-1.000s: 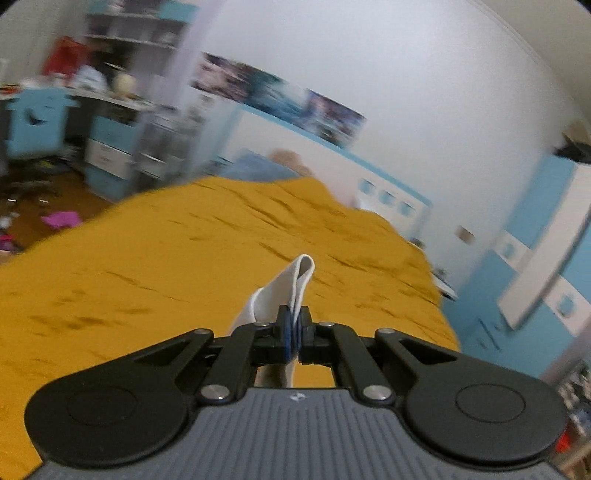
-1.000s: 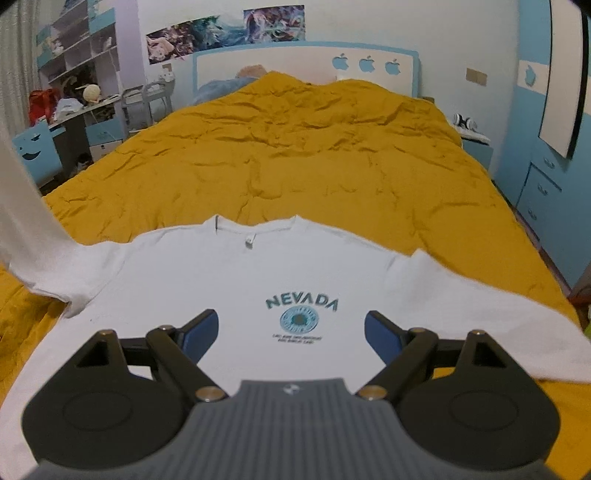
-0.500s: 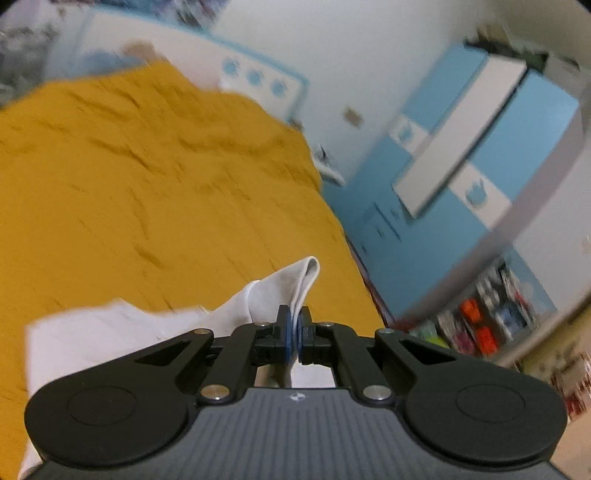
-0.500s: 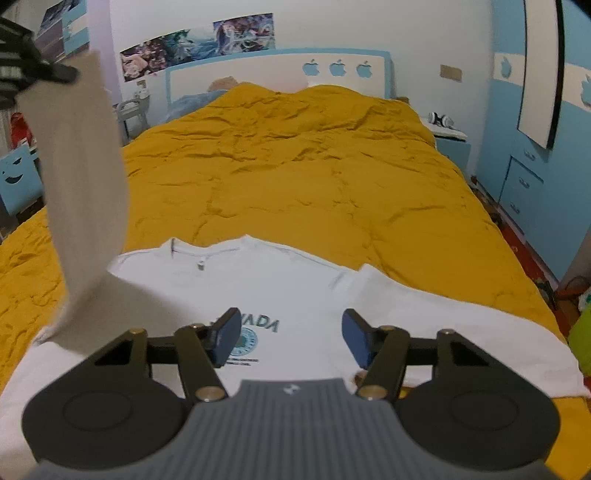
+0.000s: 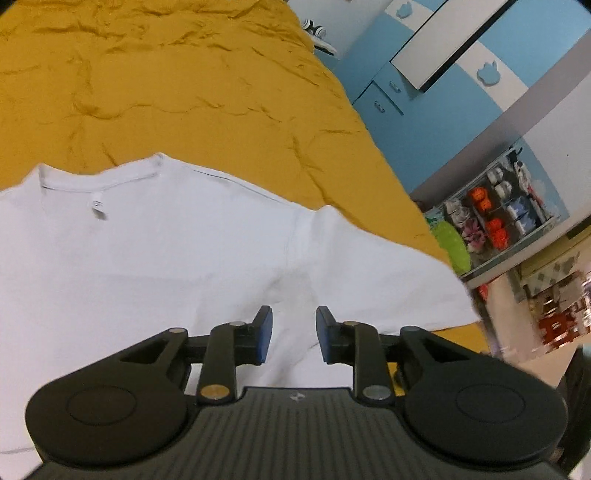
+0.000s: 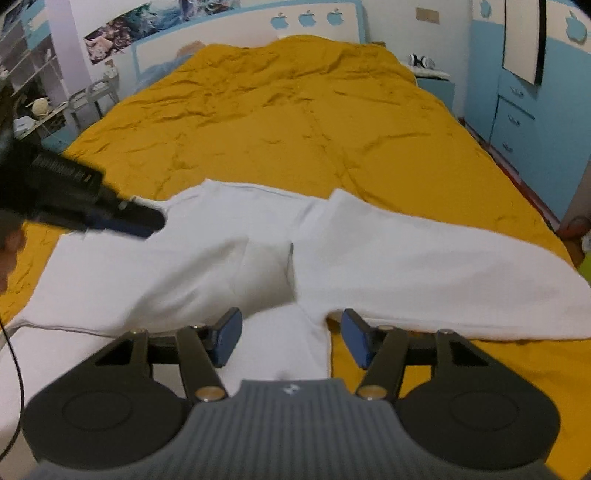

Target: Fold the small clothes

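A white T-shirt (image 6: pixel 406 258) lies flat on the yellow bedspread (image 6: pixel 295 122). One sleeve is folded across its chest and hides the print; the other sleeve (image 6: pixel 461 280) stretches out to the right. Its collar (image 5: pixel 99 177) shows in the left wrist view. My left gripper (image 5: pixel 293 334) hovers just over the shirt's body; its jaws are opening and nothing is between them. In the right wrist view it (image 6: pixel 151 221) sits low by the collar. My right gripper (image 6: pixel 291 338) stands open above the shirt's side seam under the outstretched sleeve, cloth below the pads, not pinched.
The bed's right edge (image 5: pixel 424 221) drops to the floor beside blue wardrobe doors (image 6: pixel 517 110) and a shelf of shoes (image 5: pixel 491 218). A white and blue headboard (image 6: pixel 258 29) closes the far end. A desk and shelves (image 6: pixel 37 92) stand at the left.
My left gripper carried the pinched sleeve across the shirt and down, then let it go; the sleeve now covers the print. The right gripper's jaws narrowed as it moved toward the shirt's right side.
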Available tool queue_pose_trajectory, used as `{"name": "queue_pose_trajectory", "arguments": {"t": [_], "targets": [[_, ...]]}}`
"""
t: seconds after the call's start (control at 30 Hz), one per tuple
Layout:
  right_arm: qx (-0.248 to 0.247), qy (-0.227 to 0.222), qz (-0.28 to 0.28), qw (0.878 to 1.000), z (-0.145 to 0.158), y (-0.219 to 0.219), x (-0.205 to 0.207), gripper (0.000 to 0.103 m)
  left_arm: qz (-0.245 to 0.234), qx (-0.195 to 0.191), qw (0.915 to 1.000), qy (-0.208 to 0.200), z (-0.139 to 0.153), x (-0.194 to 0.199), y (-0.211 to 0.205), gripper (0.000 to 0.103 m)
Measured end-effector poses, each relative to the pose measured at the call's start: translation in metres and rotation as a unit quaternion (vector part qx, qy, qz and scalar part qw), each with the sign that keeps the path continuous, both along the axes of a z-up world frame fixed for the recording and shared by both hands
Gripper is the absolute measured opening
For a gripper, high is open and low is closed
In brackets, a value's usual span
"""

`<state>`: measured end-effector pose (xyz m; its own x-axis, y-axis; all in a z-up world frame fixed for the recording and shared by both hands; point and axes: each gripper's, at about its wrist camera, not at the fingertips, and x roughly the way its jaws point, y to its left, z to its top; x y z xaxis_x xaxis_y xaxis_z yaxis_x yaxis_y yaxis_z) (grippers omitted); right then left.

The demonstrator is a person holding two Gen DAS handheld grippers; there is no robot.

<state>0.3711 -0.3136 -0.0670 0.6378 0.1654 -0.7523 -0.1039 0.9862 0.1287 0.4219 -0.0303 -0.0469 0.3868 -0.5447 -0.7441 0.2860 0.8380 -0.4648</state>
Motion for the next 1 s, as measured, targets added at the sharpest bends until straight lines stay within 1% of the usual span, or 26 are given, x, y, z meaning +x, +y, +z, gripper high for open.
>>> {"name": "queue_pose_trajectory", "arguments": {"t": [0.03,0.1,0.2,0.27,0.33,0.4,0.47,0.53,0.6,0.7,0.73,0.77,0.8,0.83,0.87,0.9,0.93,1.0], "targets": [[0.008,0.001,-0.001,1.000,-0.002,-0.002,0.003,0.056,0.002,0.008,0.9999,-0.010,0.004,-0.003,0.011,0.033],[0.027,0.008,-0.004,1.000,-0.005,-0.005,0.011,0.056,0.019,0.022,0.9991,-0.031,0.014,-0.008,0.039,0.035],[0.057,0.020,-0.016,0.998,-0.014,-0.007,0.028,0.057,0.069,0.044,0.9951,-0.055,0.024,-0.017,0.098,0.036],[0.059,0.028,-0.022,0.998,-0.021,-0.003,0.042,0.057,0.111,0.058,0.9900,-0.064,0.025,-0.023,0.142,0.037],[0.073,0.036,-0.030,0.996,-0.032,-0.002,0.058,0.057,0.151,0.068,0.9842,-0.064,0.021,-0.028,0.184,0.037],[0.085,0.054,-0.054,0.994,-0.044,-0.003,0.073,0.055,0.193,0.076,0.9763,-0.063,0.010,-0.034,0.225,0.038],[0.094,0.063,-0.072,0.991,-0.055,-0.004,0.087,0.051,0.233,0.074,0.9684,-0.046,-0.004,-0.038,0.260,0.038],[0.104,0.066,-0.083,0.989,-0.064,-0.003,0.098,0.039,0.260,0.065,0.9630,-0.024,-0.023,-0.044,0.286,0.038],[0.119,0.074,-0.089,0.986,-0.068,-0.002,0.105,0.038,0.271,0.053,0.9611,-0.006,-0.041,-0.052,0.302,0.038],[0.123,0.075,-0.076,0.987,-0.069,0.004,0.107,0.038,0.265,0.041,0.9634,0.008,-0.061,-0.062,0.306,0.038],[0.118,0.076,-0.072,0.987,-0.069,0.006,0.108,0.034,0.262,0.039,0.9642,0.010,-0.064,-0.063,0.304,0.034],[0.115,0.080,-0.069,0.988,-0.070,0.007,0.109,0.029,0.258,0.038,0.9653,0.009,-0.070,-0.066,0.303,0.027],[0.115,0.085,-0.065,0.988,-0.071,0.007,0.110,0.018,0.254,0.038,0.9666,0.008,-0.072,-0.065,0.300,0.024],[0.114,0.088,-0.062,0.988,-0.071,0.007,0.110,0.011,0.250,0.039,0.9675,0.006,-0.075,-0.066,0.297,0.019],[0.112,0.087,-0.059,0.988,-0.071,0.007,0.109,0.010,0.249,0.041,0.9677,0.005,-0.078,-0.065,0.294,0.015],[0.112,0.084,-0.055,0.989,-0.069,0.005,0.109,0.006,0.248,0.044,0.9679,0.005,-0.080,-0.065,0.293,0.012],[0.117,0.080,-0.050,0.989,-0.066,0.004,0.107,0.004,0.248,0.047,0.9676,0.006,-0.080,-0.065,0.291,0.010],[0.123,0.066,-0.039,0.989,-0.055,-0.001,0.100,0.003,0.250,0.053,0.9667,0.008,-0.080,-0.065,0.288,0.007]]}}
